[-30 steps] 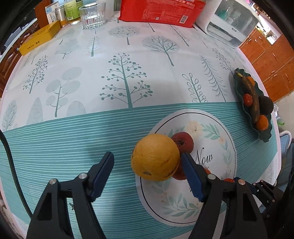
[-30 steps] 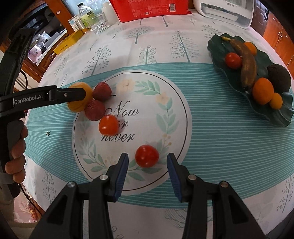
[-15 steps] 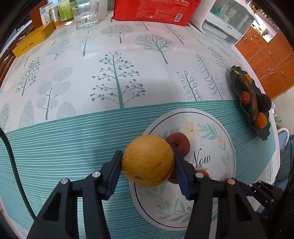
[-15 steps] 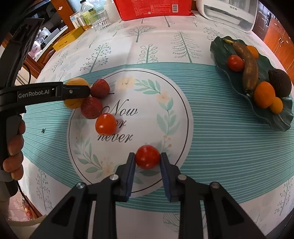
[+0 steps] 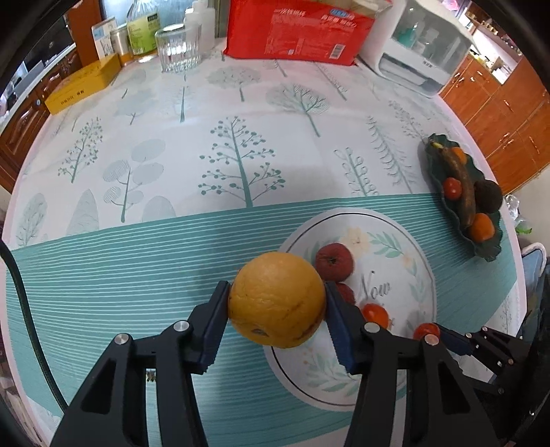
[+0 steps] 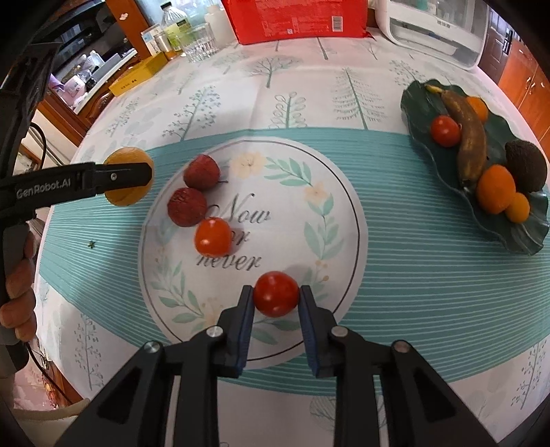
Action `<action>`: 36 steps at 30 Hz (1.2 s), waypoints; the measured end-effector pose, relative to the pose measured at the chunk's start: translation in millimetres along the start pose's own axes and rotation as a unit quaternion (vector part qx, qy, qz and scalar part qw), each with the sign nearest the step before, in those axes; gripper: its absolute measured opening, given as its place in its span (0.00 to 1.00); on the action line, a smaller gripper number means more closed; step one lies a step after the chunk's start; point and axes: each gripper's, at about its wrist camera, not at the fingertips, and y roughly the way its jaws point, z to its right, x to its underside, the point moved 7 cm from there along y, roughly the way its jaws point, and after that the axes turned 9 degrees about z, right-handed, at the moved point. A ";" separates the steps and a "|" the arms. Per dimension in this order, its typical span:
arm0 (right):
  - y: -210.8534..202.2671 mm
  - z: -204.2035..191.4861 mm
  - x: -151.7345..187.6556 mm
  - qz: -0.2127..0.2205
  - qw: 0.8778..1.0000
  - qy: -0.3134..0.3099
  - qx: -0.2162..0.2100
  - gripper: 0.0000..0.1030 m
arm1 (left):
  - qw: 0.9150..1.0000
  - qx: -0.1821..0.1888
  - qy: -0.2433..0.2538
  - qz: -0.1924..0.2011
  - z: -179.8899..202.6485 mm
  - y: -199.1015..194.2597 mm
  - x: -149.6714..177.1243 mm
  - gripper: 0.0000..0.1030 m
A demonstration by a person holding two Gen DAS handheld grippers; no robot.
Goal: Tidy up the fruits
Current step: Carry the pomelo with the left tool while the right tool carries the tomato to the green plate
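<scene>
Gripping an orange (image 5: pixel 277 298) between both pads, the left gripper (image 5: pixel 277 302) holds it over the left rim of the round printed panel (image 6: pixel 292 192) on the tablecloth (image 5: pixel 206 144); its jaws have just closed on the fruit. Right gripper (image 6: pixel 276 302): pressed shut on a cherry tomato (image 6: pixel 276 293) at the panel's near edge.

Loose on the panel's left half: two dark red lychee-like fruits (image 6: pixel 201 172) (image 6: pixel 187 207) and a second tomato (image 6: pixel 213 236).

Green leaf-shaped dish (image 6: pixel 522 237), right edge of the table: brown banana (image 6: pixel 469 141), tomato, avocado (image 6: pixel 526 165), three small orange fruits.

Far edge: red package (image 5: pixel 299 31), white appliance (image 5: pixel 426 48), ribbed glass (image 5: pixel 178 48), bottles, yellow box (image 5: pixel 82 84).

Only the right wrist view shows the whole dish, the printed wording, and a hand (image 6: pixel 19 285) on the left gripper's handle. Only the left wrist view shows the orange's full face; the right wrist view has it half hidden behind a finger. The left wrist view shows the right gripper's tip only at its lower right.
</scene>
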 end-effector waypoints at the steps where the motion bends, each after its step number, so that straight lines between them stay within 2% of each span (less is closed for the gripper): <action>1: -2.3 -1.4 -1.1 0.003 1.000 0.000 -0.002 0.25 | 1.000 0.001 0.001 0.001 2.0 -3.7 0.2 0.51; 12: -41.5 -6.5 -17.5 0.038 0.999 -0.005 -0.027 0.25 | 0.999 0.027 0.035 0.020 54.0 -42.7 2.9 0.51; 21: -71.7 19.3 -26.1 0.056 0.998 -0.007 -0.037 0.25 | 0.997 0.034 0.050 0.041 102.8 -67.6 -6.0 0.51; 30: -104.6 82.1 -51.6 0.084 0.996 0.000 -0.026 0.25 | 0.994 0.046 0.063 0.071 175.3 -82.3 -39.4 0.51; 36: -122.2 142.1 -71.7 0.107 0.994 0.019 -0.002 0.25 | 0.992 0.056 0.080 0.083 225.1 -71.2 -61.5 0.51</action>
